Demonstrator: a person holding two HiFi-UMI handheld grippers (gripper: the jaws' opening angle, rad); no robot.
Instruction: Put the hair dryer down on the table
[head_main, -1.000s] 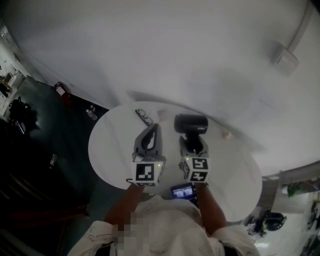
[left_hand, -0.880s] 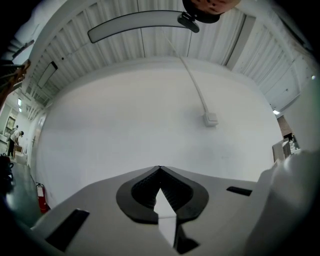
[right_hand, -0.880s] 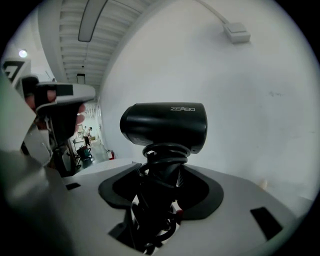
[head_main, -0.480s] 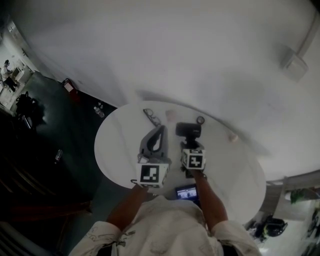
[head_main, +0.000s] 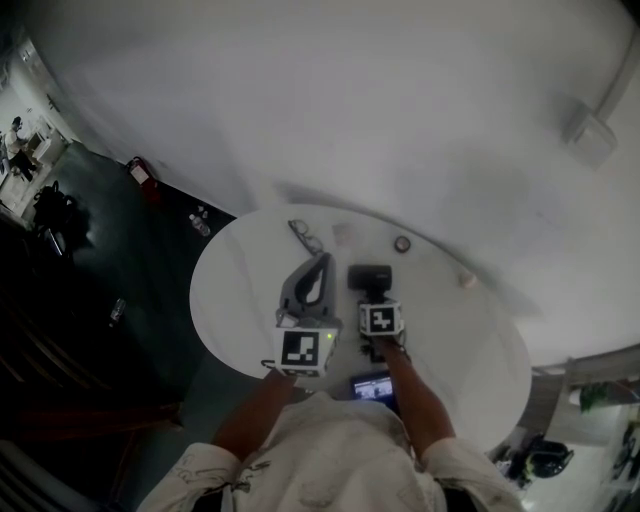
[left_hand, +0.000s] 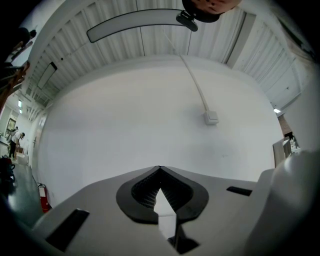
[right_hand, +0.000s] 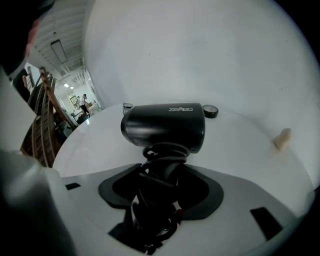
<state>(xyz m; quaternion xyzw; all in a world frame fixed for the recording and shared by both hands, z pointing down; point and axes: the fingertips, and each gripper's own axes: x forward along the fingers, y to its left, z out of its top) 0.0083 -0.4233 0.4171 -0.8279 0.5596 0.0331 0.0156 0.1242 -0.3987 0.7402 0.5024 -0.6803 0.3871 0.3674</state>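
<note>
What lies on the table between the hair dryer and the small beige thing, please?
Nothing: the right gripper view shows bare table between the hair dryer and the beige thing.

On the desk (head_main: 230, 300), glasses (head_main: 305, 236) lie at the far side, with a small round thing (head_main: 402, 243) to their right. The hair dryer (head_main: 370, 277) sits mid-desk, its handle between the fingers of the right gripper (head_main: 372, 298). The left gripper (head_main: 322, 260) is just left of it. A phone (head_main: 372, 387) lies at the near edge.
</note>
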